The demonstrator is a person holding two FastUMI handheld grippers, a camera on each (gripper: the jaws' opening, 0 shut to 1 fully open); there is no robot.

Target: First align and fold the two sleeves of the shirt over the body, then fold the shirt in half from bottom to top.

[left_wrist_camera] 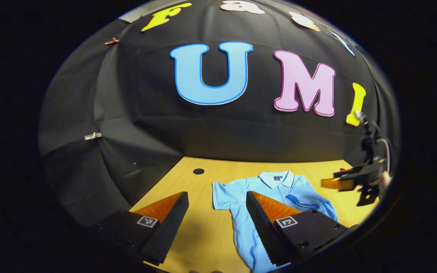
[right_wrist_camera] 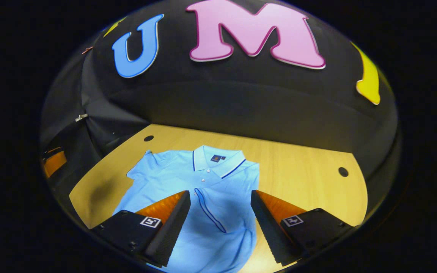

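A light blue short-sleeved polo shirt point(right_wrist_camera: 203, 182) with a dark-trimmed collar lies flat, front up, on a pale wooden bench point(right_wrist_camera: 302, 167) inside a black-draped booth, its collar toward the back wall. In the right gripper view, the shirt's right-hand sleeve is already folded over the body, its dark-edged cuff lying across the chest, while the other sleeve is spread out on the wood. The right gripper point(right_wrist_camera: 220, 216) hovers above the shirt's body, jaws wide apart and holding nothing. In the left gripper view, the left gripper point(left_wrist_camera: 216, 218) hangs over the bench beside the spread sleeve, its jaws likewise apart and empty. The right gripper also shows at that view's far edge, above the bench beyond the shirt.
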